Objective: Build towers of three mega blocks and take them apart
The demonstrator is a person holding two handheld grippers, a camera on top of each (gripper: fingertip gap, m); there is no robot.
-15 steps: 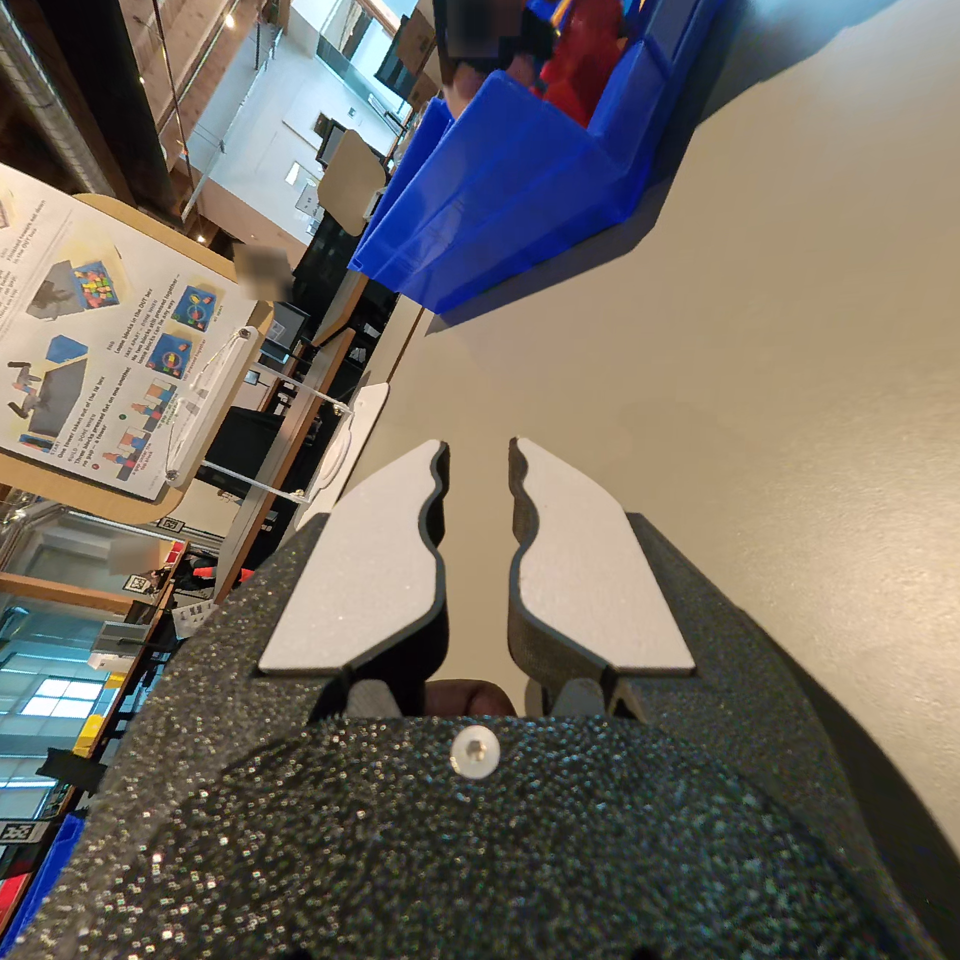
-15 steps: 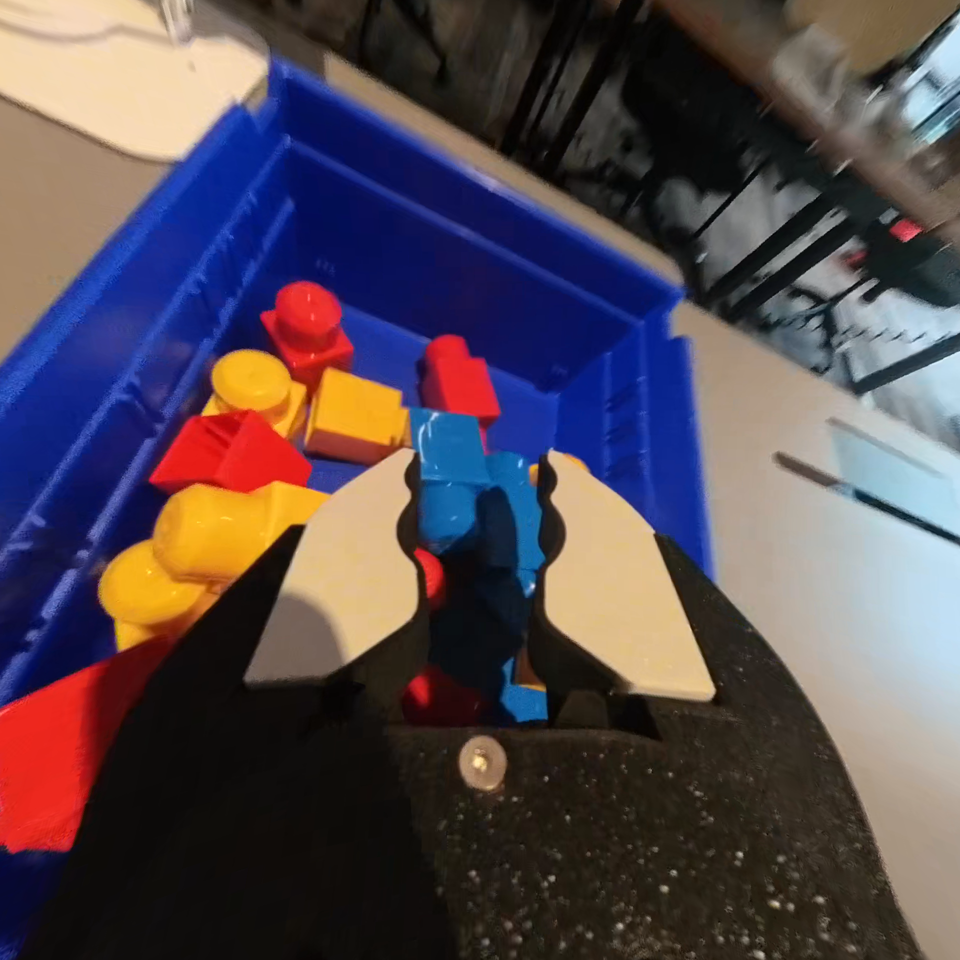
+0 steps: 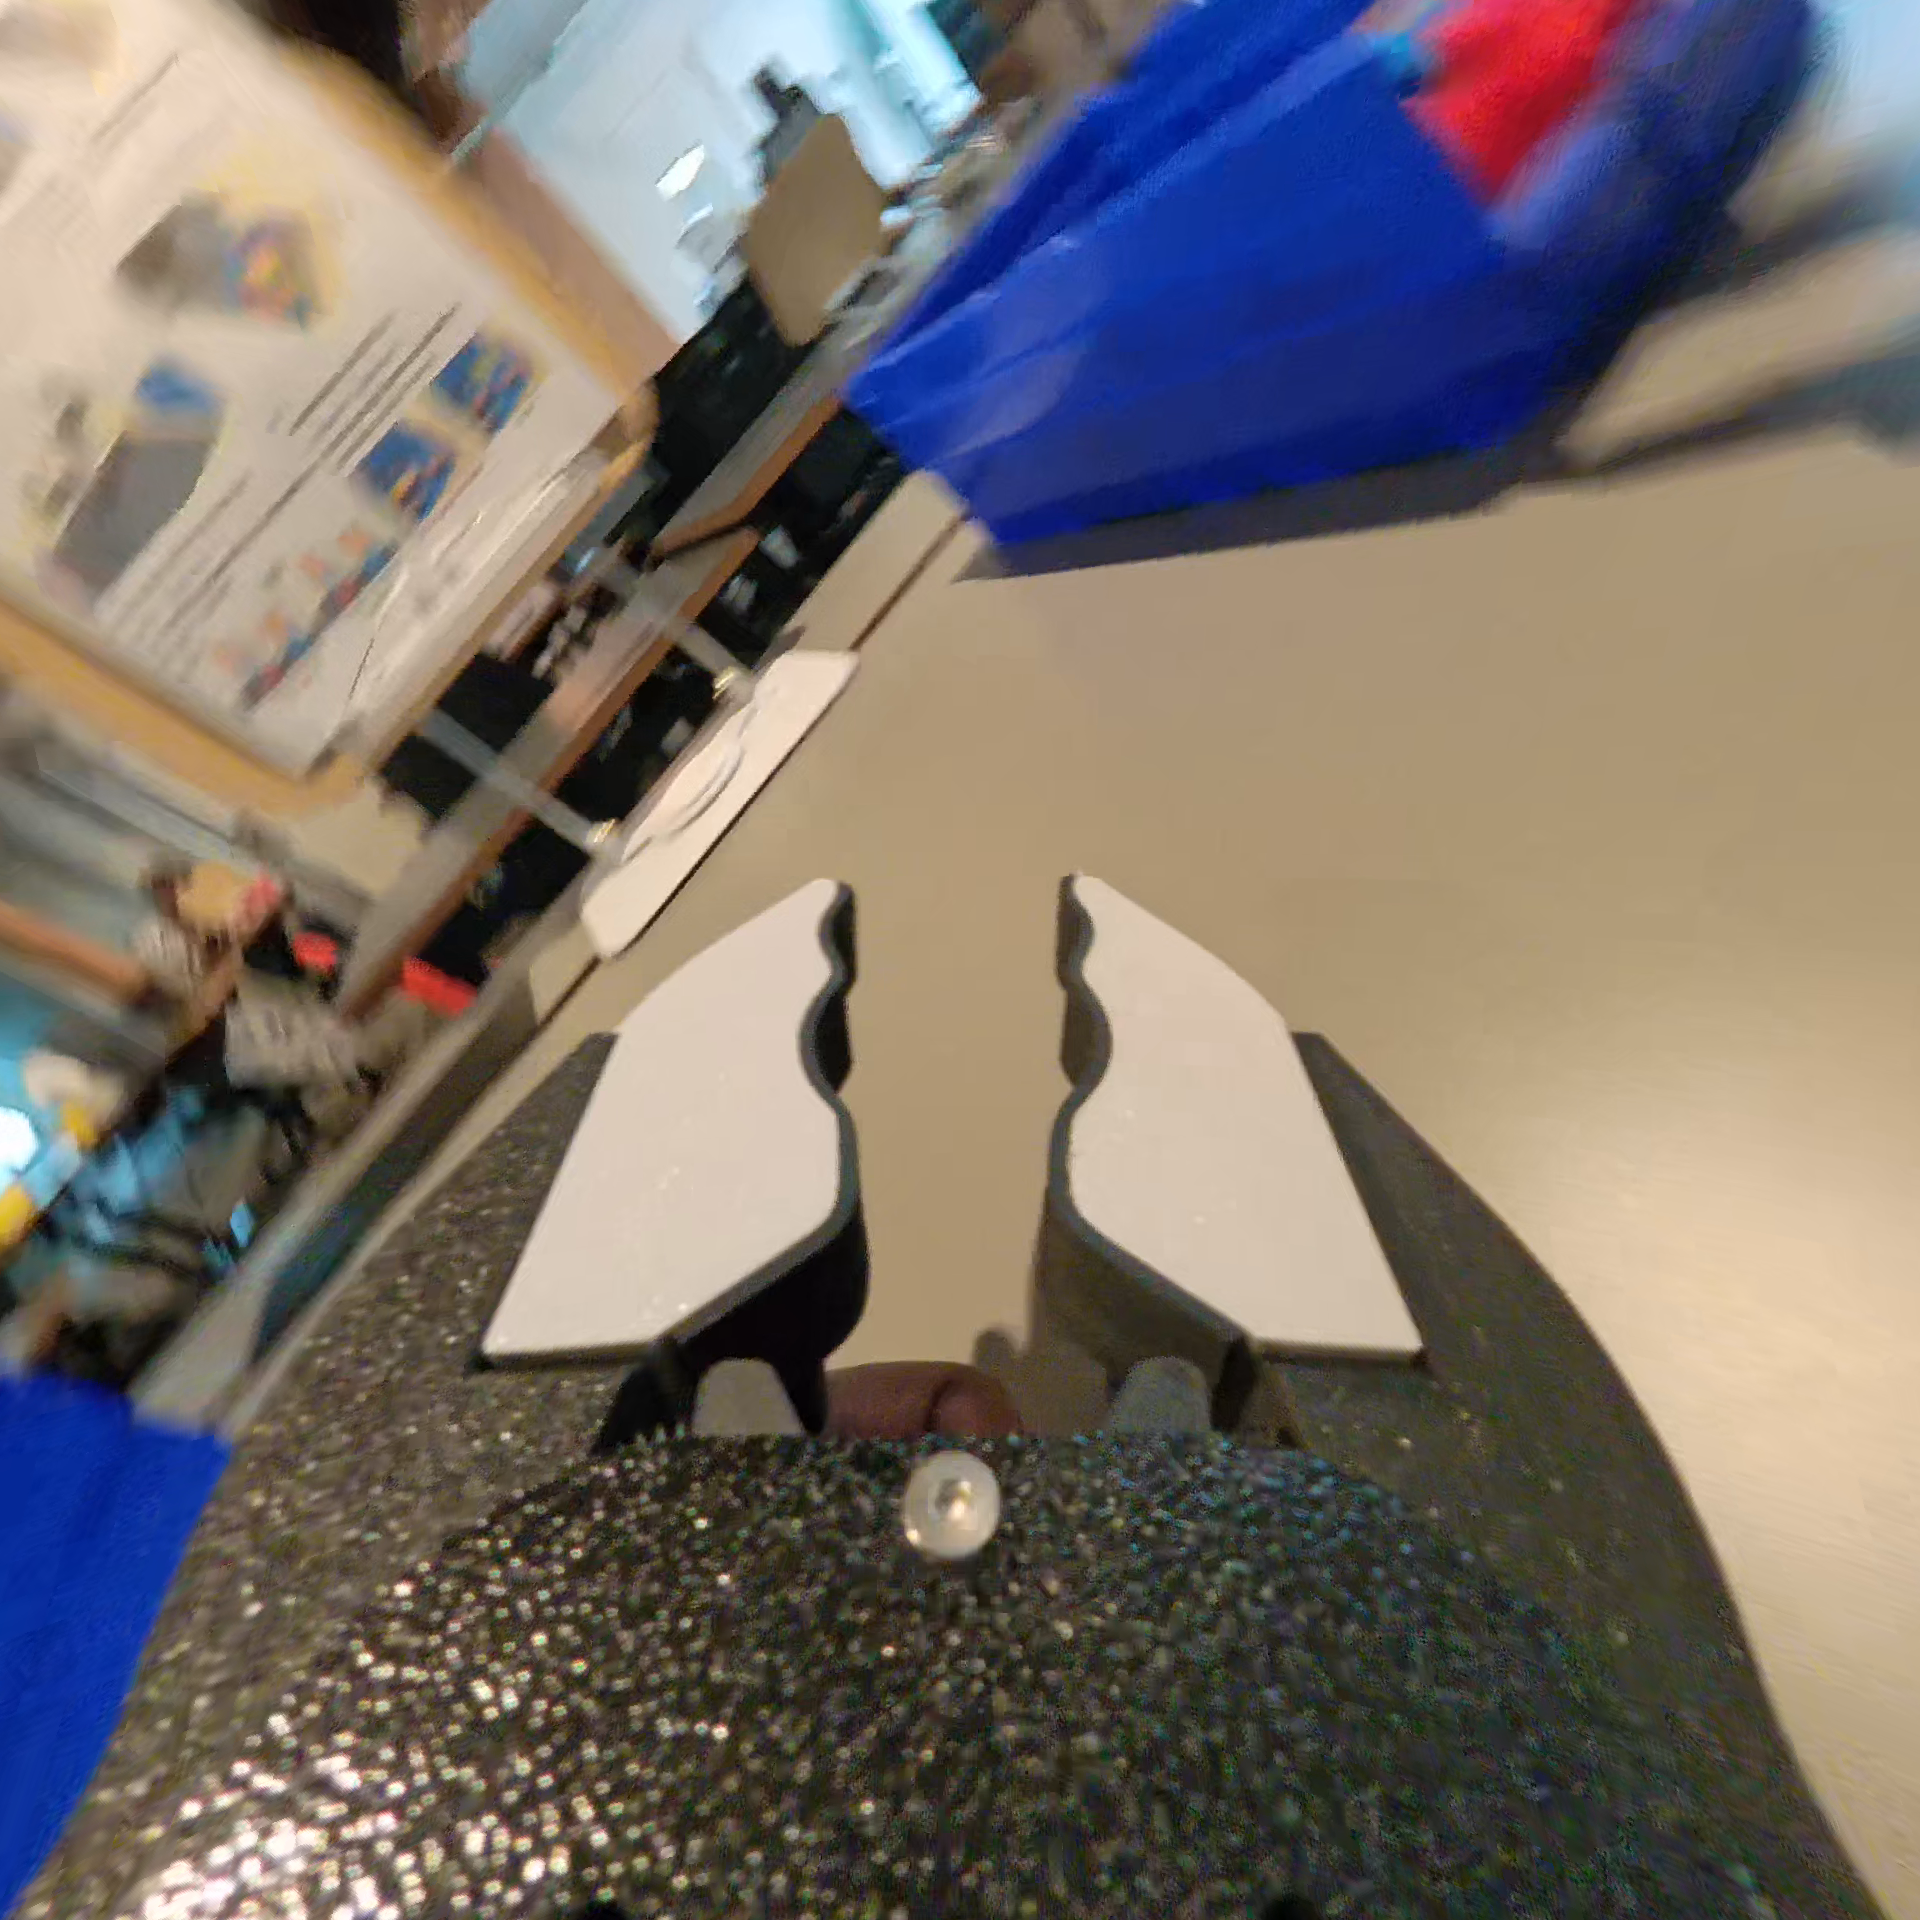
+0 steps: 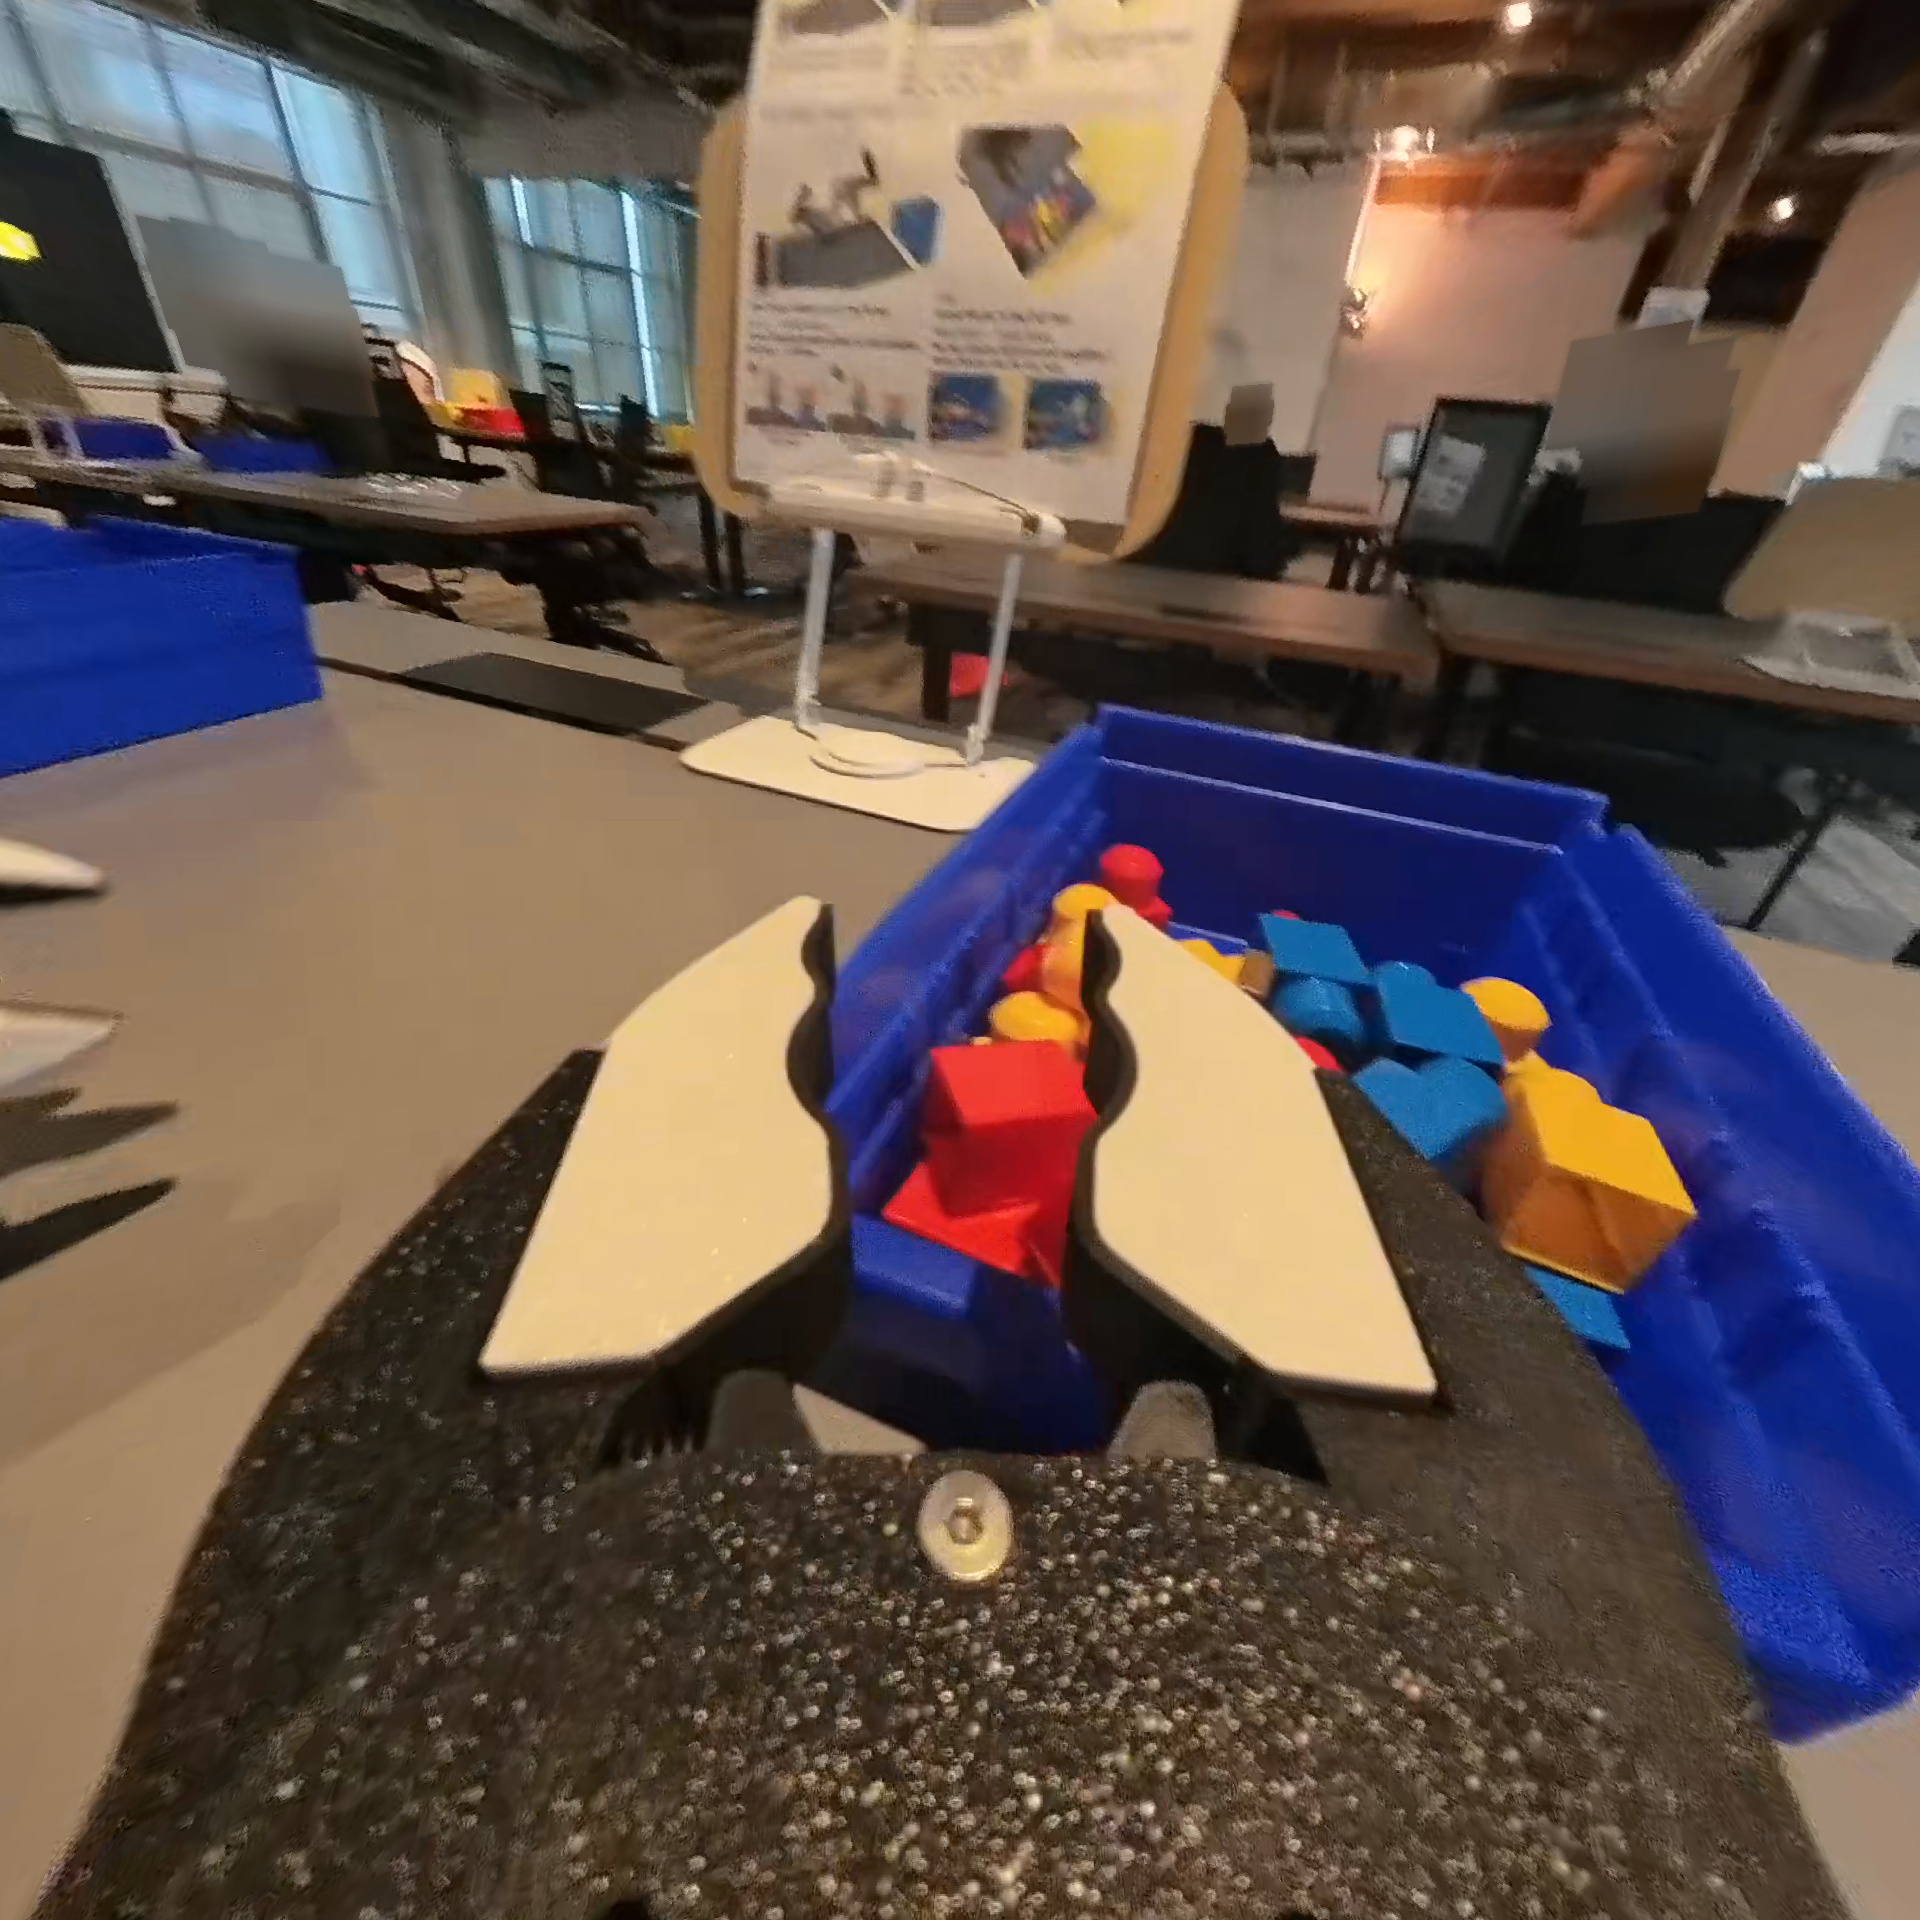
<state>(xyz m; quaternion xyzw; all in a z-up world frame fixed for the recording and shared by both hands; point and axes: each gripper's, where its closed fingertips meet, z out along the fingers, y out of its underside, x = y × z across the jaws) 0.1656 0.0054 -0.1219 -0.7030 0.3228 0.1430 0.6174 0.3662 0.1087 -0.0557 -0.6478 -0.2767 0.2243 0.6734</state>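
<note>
Left wrist view, tilted and blurred by motion: the left claw (image 3: 956,935) hangs over a bare grey tabletop (image 3: 1455,831), its two pale fingers (image 3: 707,1132) parted with a clear gap and nothing between them. Well ahead, at the upper right, stands a blue bin (image 3: 1195,343) with a smear of red blocks (image 3: 1507,94) showing above its rim. To the left, an instruction sheet (image 3: 239,343) on a board stands at the tabletop's edge.

Right wrist view: the right claw (image 4: 956,935) is held at the near left corner of the blue bin (image 4: 1787,1299), fingers (image 4: 1236,1174) apart and empty — the bin's left wall shows through the gap. Inside the bin lie loose blocks: a red block (image 4: 997,1132) nearest the claw, blue blocks (image 4: 1423,1018) in the middle, a yellow block (image 4: 1579,1184) toward the right wall. No tower stands on the tabletop (image 4: 364,935). Beyond the bin stands the instruction sheet (image 4: 966,239) on a white stand (image 4: 862,769). Another blue bin (image 4: 145,644) sits at the far left.
</note>
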